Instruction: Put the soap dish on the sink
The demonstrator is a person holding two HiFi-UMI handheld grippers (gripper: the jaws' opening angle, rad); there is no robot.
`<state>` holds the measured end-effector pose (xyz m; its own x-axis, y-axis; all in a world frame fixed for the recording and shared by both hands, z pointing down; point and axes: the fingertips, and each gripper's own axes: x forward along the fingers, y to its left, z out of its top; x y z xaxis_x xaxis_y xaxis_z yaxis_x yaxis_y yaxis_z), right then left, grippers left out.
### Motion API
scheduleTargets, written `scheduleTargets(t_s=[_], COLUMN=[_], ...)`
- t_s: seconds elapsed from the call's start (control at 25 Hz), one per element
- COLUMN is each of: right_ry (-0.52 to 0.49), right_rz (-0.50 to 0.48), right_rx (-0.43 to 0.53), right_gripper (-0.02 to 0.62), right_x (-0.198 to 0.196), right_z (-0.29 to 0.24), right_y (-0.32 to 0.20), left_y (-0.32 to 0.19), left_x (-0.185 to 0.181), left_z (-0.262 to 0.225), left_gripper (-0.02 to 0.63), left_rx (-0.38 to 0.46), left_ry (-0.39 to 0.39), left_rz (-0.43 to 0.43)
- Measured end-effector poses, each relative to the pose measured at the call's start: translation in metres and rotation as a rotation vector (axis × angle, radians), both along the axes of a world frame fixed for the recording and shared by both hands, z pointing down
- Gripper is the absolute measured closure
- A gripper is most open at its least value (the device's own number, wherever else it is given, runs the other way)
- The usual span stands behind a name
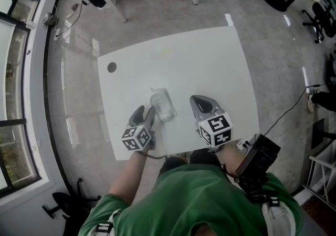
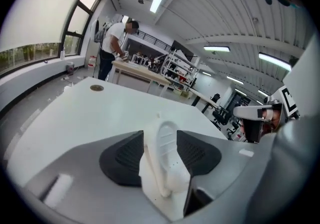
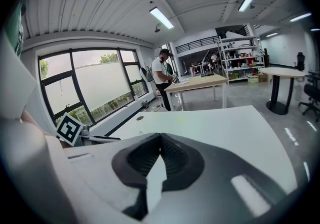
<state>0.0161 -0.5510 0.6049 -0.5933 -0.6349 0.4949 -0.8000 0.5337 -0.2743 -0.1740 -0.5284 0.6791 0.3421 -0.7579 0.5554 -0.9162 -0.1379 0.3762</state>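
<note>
The left tongs [image 1: 147,114] grip the dish [image 1: 163,104] by its near end (its long axis runs ahead of them, away from the person) over the desk [image 1: 210,61]. The right tongs [image 1: 201,102], closed and empty, sit just beside it. No sink shows.

One white worktop [image 1: 210,61], with a single dark round spot [image 1: 112,67] on it. One soap dish [image 1: 162,105] — just the one, white. Two grippers, the left gripper [image 1: 147,111] and the right gripper [image 1: 195,99], each with two jaws. Two marker cubes, one per gripper — the left cube [image 1: 137,138] and the right cube [image 1: 216,129]. Across the room, one person [image 3: 161,73] stands at one wooden table [image 3: 200,82].
</note>
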Motion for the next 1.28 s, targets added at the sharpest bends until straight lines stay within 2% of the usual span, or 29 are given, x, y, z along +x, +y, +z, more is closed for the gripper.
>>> scheduleTargets(t_s=[0.32,0.56,0.8,1.04,1.28], right_ry=[0.000,0.009,0.023,0.020,0.003], right_rz=[0.000,0.013,0.037,0.025,-0.021], right_rx=[0.074,0.140,0.168,0.206,0.241], right_gripper=[0.592,0.592,0.592,0.592,0.592], right_x=[-0.016,-0.028,-0.025,-0.013,0.010], right_z=[-0.039,-0.067,-0.086,-0.101,-0.116], right_y=[0.033,0.064,0.102,0.125,0.155], left_y=[0.032,0.055,0.088,0.113,0.141], left_x=[-0.005,0.004,0.013,0.030,0.054], left_z=[-0.079,-0.130,-0.155,-0.166,-0.184], left_gripper=[0.594,0.598,0.599,0.599,0.600], left_rx=[0.209,0.332,0.374,0.390,0.427], left_ry=[0.054,0.110,0.149,0.150,0.129], left_rz=[-0.017,0.042,0.081,0.073,0.027])
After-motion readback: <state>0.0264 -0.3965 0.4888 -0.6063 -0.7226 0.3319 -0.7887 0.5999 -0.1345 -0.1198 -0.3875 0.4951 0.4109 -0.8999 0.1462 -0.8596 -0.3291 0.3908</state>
